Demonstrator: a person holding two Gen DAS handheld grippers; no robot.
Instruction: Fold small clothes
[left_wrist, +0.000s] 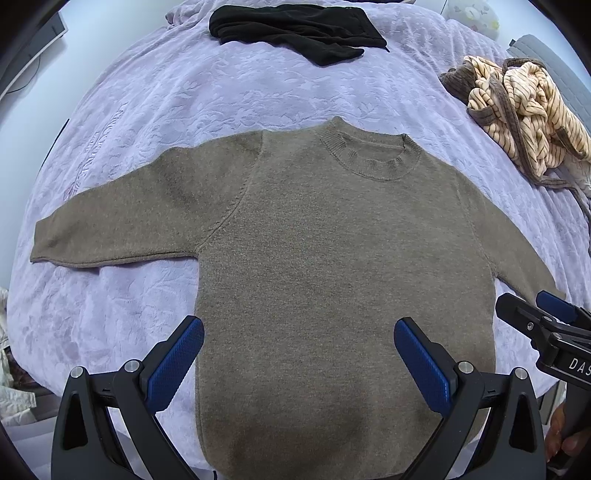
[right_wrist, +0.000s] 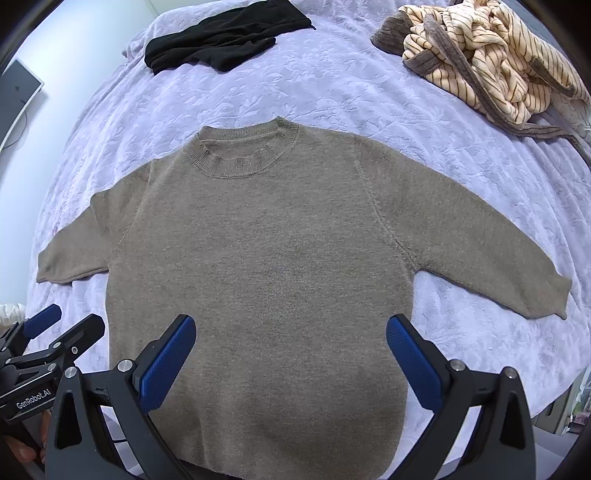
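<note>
A small grey-brown knit sweater (left_wrist: 325, 258) lies flat, face up, on a lavender bedspread (left_wrist: 184, 103), collar away from me, both sleeves spread out sideways. It also shows in the right wrist view (right_wrist: 266, 266). My left gripper (left_wrist: 299, 365) is open and empty, hovering over the lower left part of the sweater's hem. My right gripper (right_wrist: 291, 362) is open and empty over the lower right part of the hem. Each gripper shows at the edge of the other's view: the right one (left_wrist: 546, 317), the left one (right_wrist: 55, 332).
A black garment (left_wrist: 295, 29) lies crumpled at the far side of the bed (right_wrist: 221, 44). A cream striped garment with brown trim (left_wrist: 524, 114) is heaped at the far right (right_wrist: 491, 62). The bed's edges drop off left and right.
</note>
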